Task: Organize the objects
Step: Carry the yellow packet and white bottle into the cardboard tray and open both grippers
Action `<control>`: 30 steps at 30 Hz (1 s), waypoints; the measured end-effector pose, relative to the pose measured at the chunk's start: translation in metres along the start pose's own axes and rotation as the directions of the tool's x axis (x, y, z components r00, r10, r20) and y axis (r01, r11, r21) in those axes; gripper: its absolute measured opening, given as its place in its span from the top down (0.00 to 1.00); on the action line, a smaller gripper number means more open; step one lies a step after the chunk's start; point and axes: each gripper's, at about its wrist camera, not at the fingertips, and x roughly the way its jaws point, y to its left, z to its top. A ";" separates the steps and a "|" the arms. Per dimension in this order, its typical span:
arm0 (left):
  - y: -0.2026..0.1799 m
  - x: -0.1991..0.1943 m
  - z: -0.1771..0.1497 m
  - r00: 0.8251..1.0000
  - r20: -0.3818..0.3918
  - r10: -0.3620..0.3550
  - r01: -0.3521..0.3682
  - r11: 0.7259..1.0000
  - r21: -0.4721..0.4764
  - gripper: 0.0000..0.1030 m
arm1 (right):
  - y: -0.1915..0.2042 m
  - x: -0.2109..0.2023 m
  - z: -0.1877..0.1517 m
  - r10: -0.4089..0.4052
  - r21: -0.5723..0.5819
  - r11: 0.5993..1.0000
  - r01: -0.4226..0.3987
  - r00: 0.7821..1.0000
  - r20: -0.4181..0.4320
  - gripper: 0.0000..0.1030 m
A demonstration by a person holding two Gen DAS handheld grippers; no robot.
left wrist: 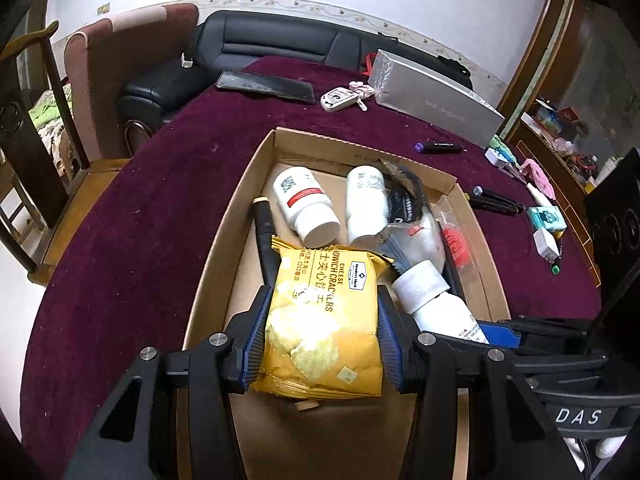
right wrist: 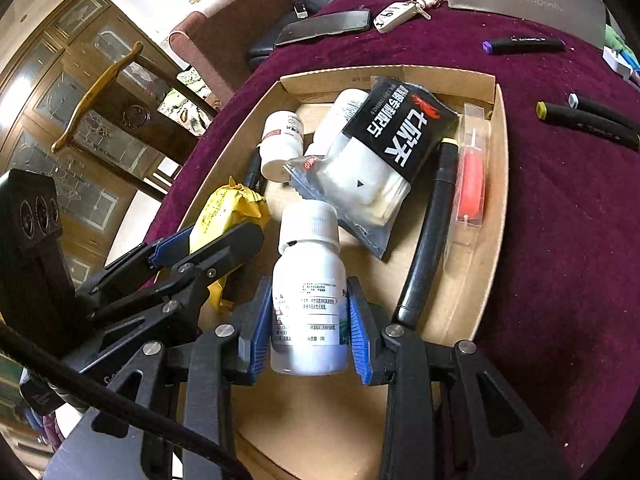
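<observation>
The yellow cracker bag (left wrist: pixel 320 316) is held by the left hand-held gripper (left wrist: pixel 322 340) over the cardboard box (left wrist: pixel 224 240). The white bottle (right wrist: pixel 308 296) is held by the right hand-held gripper (right wrist: pixel 308 332) beside it. Both should be lowered gently, then let go.

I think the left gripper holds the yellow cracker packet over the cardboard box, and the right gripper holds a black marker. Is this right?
One detail is wrong: the right gripper holds a white bottle, not a marker, as the right wrist view shows. The left gripper does hold the yellow cracker packet over the cardboard box.
</observation>
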 end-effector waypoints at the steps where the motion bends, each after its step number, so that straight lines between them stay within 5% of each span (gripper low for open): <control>1: 0.001 0.000 0.000 1.000 0.001 -0.003 0.003 1.000 -0.007 0.56 | 0.001 0.001 0.000 -0.002 0.000 1.000 0.002 1.000 0.001 0.68; 12: 0.012 -0.002 0.002 0.998 -0.016 -0.054 0.052 0.995 -0.084 0.42 | 0.004 -0.008 -0.004 -0.051 -0.015 0.999 0.052 0.996 0.069 0.61; 19: -0.002 -0.051 0.002 0.988 0.125 -0.087 0.099 0.991 -0.089 0.41 | 0.006 -0.033 -0.011 -0.062 -0.023 0.998 0.066 0.987 0.150 0.57; 22: -0.011 -0.069 -0.002 0.981 0.179 -0.079 0.098 0.990 -0.098 0.39 | 0.007 -0.051 -0.020 -0.101 -0.039 0.993 0.112 0.971 0.215 0.48; 30: -0.049 -0.090 -0.015 0.974 0.216 -0.064 0.082 0.994 -0.074 0.39 | -0.002 -0.091 -0.040 -0.237 -0.050 0.962 0.268 0.914 0.328 0.46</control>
